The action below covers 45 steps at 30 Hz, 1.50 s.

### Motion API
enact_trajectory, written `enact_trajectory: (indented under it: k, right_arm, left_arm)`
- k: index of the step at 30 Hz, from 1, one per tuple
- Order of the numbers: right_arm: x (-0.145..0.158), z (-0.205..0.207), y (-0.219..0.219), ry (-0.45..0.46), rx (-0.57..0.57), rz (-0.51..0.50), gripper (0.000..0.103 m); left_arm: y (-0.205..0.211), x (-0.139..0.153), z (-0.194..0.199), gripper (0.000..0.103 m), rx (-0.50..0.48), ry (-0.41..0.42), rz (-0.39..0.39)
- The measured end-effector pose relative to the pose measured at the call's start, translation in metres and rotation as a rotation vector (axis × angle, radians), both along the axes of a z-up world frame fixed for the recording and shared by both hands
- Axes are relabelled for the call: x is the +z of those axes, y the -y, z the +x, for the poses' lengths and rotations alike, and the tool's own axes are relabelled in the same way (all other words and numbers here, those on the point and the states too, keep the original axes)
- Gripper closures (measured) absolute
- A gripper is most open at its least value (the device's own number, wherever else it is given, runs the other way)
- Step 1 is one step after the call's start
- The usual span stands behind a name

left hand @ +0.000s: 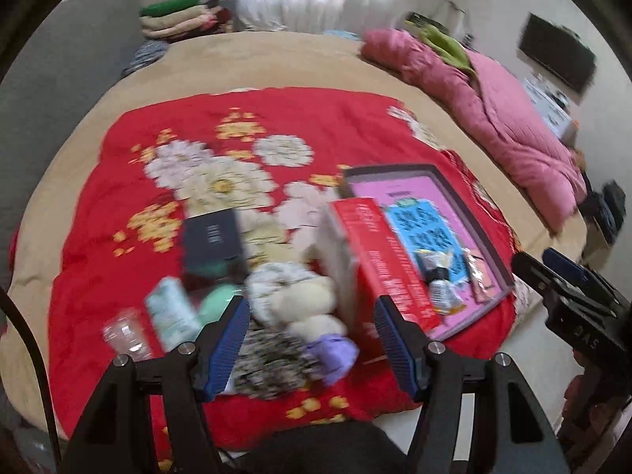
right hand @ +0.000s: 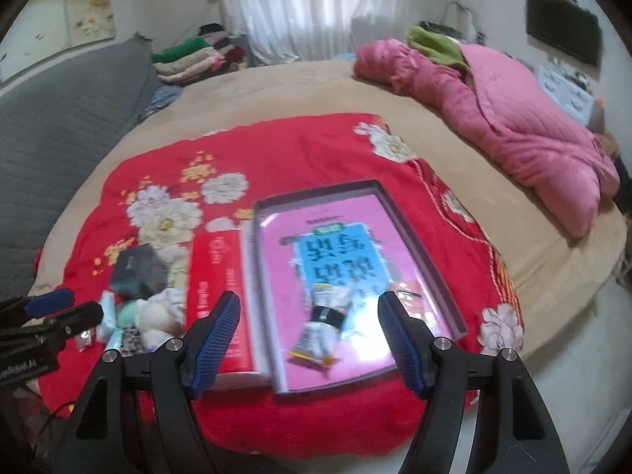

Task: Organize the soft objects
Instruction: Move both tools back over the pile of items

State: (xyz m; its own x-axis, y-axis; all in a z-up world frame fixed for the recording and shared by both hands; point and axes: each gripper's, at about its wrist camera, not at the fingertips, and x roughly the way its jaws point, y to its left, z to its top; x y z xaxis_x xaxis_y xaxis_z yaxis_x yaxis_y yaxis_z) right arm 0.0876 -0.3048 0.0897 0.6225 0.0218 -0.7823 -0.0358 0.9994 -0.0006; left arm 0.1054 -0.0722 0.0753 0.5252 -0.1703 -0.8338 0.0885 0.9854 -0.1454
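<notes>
A pile of soft things lies on the red flowered blanket [left hand: 276, 118]: a cream plush toy [left hand: 312, 308], a patterned cloth [left hand: 272, 363], a purple soft piece [left hand: 335, 351] and a mint one [left hand: 215, 304]. My left gripper [left hand: 312, 339] is open just above this pile, empty. A pink tray-like box [right hand: 355, 237] holds a small tube or packet [right hand: 320, 331]. My right gripper [right hand: 308, 335] is open over the tray's near end, empty. The pile also shows in the right wrist view [right hand: 154, 316].
A red box [left hand: 379, 260] stands between the pile and the tray. A dark box [left hand: 213, 237], a teal packet [left hand: 172, 312] and a clear wrapper [left hand: 126, 333] lie left of the pile. A pink quilt [right hand: 513, 118] lies at the bed's right; folded clothes [right hand: 189, 59] at the back.
</notes>
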Motion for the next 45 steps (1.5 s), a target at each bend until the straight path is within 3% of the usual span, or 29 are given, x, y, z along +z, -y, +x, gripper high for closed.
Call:
enact_trajectory:
  k: [14, 24, 34, 45]
  right_arm:
    - [0.009, -0.01, -0.098, 0.007, 0.2, -0.005, 0.029]
    - [-0.014, -0.009, -0.135, -0.051, 0.27, -0.012, 0.029]
    - [-0.049, -0.007, -0.151, -0.124, 0.304, -0.034, 0.029]
    - [-0.094, 0.013, -0.167, -0.209, 0.308, -0.046, 0.029]
  left_arm:
    - [-0.122, 0.015, -0.019, 0.038, 0.223, 0.027, -0.039]
    - [-0.168, -0.011, -0.035, 0.038, 0.28, -0.02, -0.041]
    - [-0.169, -0.068, -0.039, 0.038, 0.238, -0.129, -0.032]
    - [-0.145, -0.108, -0.007, 0.038, 0.212, -0.219, -0.098]
